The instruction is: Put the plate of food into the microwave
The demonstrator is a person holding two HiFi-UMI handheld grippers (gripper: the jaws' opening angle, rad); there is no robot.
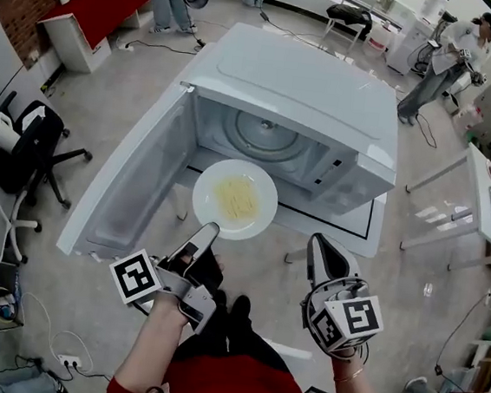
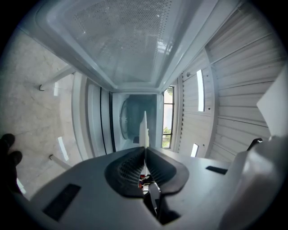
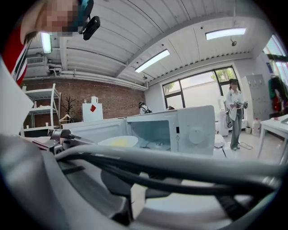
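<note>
A white plate with pale yellow food hangs level in front of the open white microwave. My left gripper is shut on the plate's near rim. In the left gripper view my left gripper has the plate edge-on between its jaws, and the glass turntable lies beyond. The door is swung wide to the left. My right gripper hangs to the right of the plate, apart from it, jaws together and empty. The right gripper view shows the plate before the cavity.
An office chair stands at the left and a red table at the back left. A white table is at the right. A person stands at the back right. The turntable inside the microwave is bare.
</note>
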